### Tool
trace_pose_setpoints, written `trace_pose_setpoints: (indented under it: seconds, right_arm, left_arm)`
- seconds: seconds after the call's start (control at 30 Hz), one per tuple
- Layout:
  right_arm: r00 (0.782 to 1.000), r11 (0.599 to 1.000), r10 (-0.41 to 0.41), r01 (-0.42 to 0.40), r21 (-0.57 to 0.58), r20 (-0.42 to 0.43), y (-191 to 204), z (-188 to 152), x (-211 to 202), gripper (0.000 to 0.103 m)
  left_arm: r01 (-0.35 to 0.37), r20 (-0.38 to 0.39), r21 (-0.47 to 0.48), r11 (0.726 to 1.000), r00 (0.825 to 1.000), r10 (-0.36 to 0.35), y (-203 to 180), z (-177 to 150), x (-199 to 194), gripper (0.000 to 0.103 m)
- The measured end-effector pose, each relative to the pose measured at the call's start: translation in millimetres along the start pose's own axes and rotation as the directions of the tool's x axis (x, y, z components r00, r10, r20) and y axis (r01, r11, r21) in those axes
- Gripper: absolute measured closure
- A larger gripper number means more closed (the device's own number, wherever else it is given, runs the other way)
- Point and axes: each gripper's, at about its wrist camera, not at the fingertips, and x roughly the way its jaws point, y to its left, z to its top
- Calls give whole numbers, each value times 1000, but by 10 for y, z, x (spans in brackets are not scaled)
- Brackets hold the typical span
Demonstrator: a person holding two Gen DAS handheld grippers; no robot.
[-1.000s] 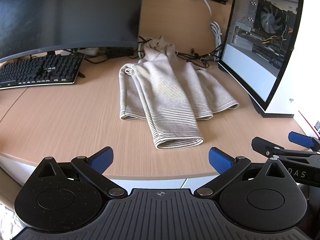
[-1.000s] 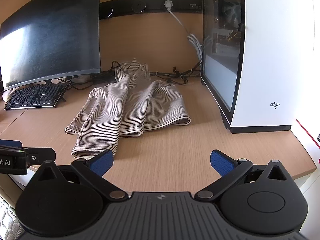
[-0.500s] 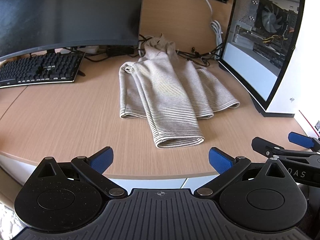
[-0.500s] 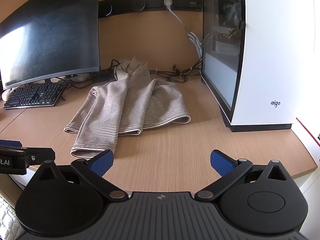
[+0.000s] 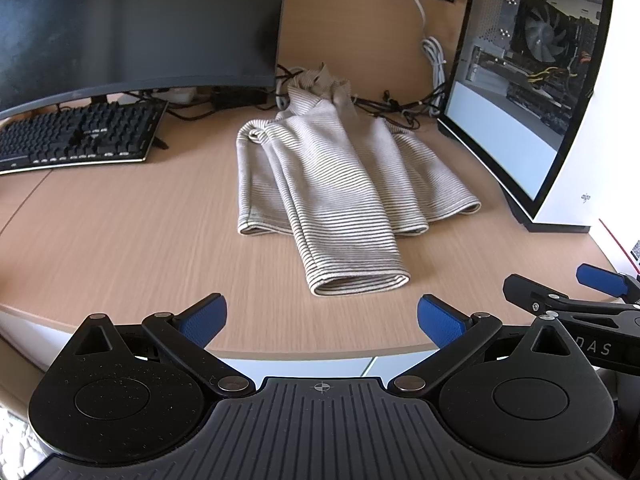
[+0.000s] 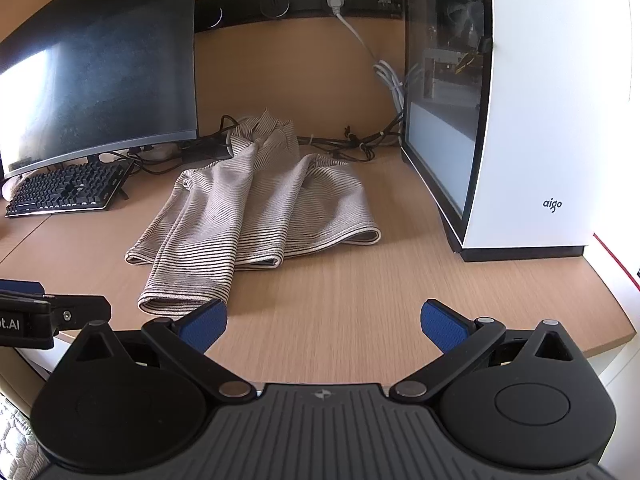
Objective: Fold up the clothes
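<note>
A beige striped garment (image 5: 332, 184) lies rumpled in the middle of the wooden desk (image 5: 120, 240), one sleeve end pointing toward the front edge; it also shows in the right wrist view as the striped garment (image 6: 248, 208). My left gripper (image 5: 322, 318) hovers open above the desk's front edge, just short of the sleeve end, holding nothing. My right gripper (image 6: 324, 322) is open too, over the desk to the right of the sleeve end, with its left pad close to the cuff. Each gripper appears at the edge of the other's view.
A dark curved monitor (image 5: 136, 24) and a black keyboard (image 5: 76, 136) stand at the back left. A white computer case (image 6: 520, 100) with a glass side stands at the right. Cables (image 5: 384, 104) run along the back wall behind the garment.
Both grippers have edged slightly forward toward the garment. The garment has not moved and both grippers stay open.
</note>
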Motion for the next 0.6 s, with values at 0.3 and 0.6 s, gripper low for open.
trace_pose_setpoints:
  seconds: [0.3, 0.6]
  right_arm:
    - [1000, 1000, -19, 19, 11, -4, -32, 65, 55, 0]
    - [998, 997, -48, 51, 57, -40, 42, 206, 287, 0]
  left_arm:
    - [1, -30, -45, 999, 1000, -2, 114, 92, 108, 0]
    - [47, -43, -67, 997, 998, -50, 347, 285, 307, 0]
